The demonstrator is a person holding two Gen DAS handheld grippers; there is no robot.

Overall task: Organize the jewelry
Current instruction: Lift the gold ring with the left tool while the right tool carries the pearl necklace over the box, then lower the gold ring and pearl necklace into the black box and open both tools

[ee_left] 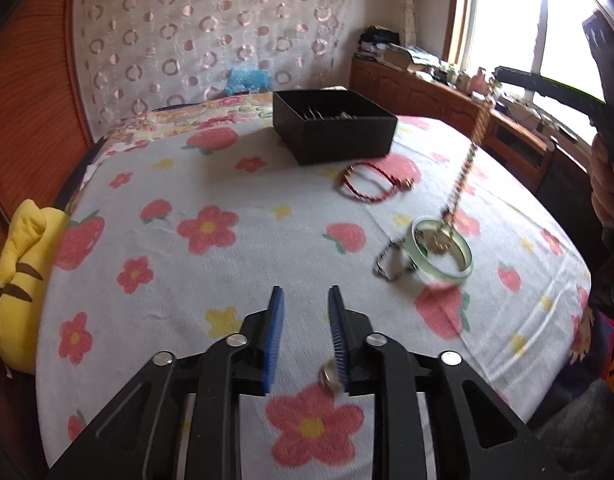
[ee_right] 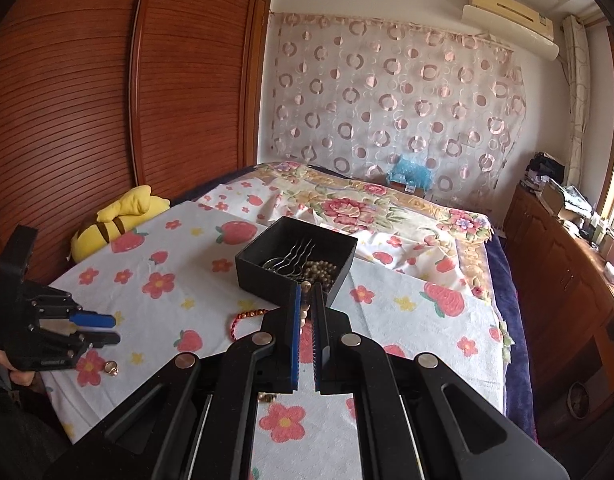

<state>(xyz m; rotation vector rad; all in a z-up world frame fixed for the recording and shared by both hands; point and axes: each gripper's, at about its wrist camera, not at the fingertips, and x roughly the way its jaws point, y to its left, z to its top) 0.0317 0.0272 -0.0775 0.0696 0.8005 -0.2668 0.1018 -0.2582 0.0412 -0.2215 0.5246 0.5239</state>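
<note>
Right gripper lifts a bead string above the bed; left gripper waits low with its claw apart.

In the right wrist view, the right gripper [ee_right: 306, 292] points at the black box [ee_right: 267, 280] in the middle of the frame, and its claw is pressed together on the wooden bead necklace [ee_right: 304, 312]. In the left wrist view this necklace [ee_left: 465, 172] hangs down from the upper right to the green bangle [ee_left: 443, 250] on the flowered sheet [ee_left: 227, 176]. The left gripper [ee_left: 306, 300], at the bottom centre, is held low over the sheet with its blue fingers [ee_left: 276, 308] apart and nothing between them; a small gold ring [ee_left: 330, 376] lies just beside the right finger. A red cord bracelet [ee_left: 373, 184] lies near the box [ee_left: 335, 128].
</note>
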